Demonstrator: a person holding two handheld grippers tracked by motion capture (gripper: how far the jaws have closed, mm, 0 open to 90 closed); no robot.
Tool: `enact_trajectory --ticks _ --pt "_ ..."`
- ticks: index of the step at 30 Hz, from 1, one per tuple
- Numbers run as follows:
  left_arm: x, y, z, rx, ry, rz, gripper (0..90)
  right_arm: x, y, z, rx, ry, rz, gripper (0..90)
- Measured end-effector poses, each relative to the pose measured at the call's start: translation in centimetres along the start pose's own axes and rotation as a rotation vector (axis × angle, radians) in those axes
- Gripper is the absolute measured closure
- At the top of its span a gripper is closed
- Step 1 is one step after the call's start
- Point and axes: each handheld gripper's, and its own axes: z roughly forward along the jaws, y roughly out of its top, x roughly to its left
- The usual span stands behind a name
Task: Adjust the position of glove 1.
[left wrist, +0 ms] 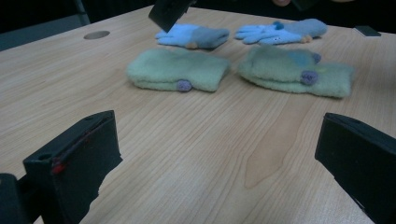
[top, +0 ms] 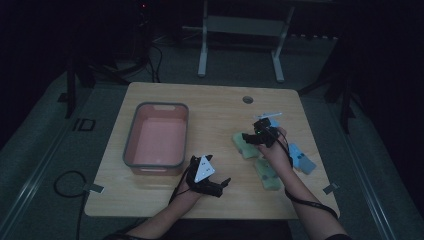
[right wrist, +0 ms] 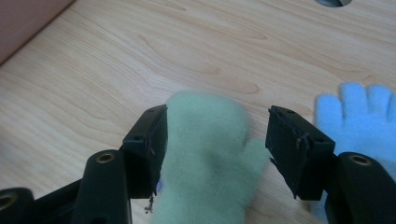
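**Right gripper astride green mitten**

I see a fuzzy pale-green mitten [right wrist: 205, 154] flat on the table [right wrist: 140, 60], lying between my right gripper [right wrist: 217, 140] jaws: left pad touching, right pad apart. Blue glove [right wrist: 359, 116] just beside; second green mitten [left wrist: 299, 70] near. Left gripper [left wrist: 215, 158] gapes wide over bare wood

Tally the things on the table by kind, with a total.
Green mittens: 2
Blue gloves: 2
Pink bin: 1
Total: 5
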Motion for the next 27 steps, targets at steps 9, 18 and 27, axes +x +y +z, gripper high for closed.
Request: enact_trajectory --ticks 9,18,27 --pt "0.0 0.0 0.0 -0.001 -0.001 0.002 0.2 0.7 -0.2 2.1 0.084 0.002 -0.041 45.2" --pt "0.0 0.0 0.0 0.0 -0.003 0.004 0.2 0.3 -0.8 3.8 0.17 0.01 -0.02 59.9" --pt "0.1 0.0 0.0 0.005 -0.002 -0.01 0.1 0.9 -0.4 4.0 0.204 -0.001 -0.048 80.1"
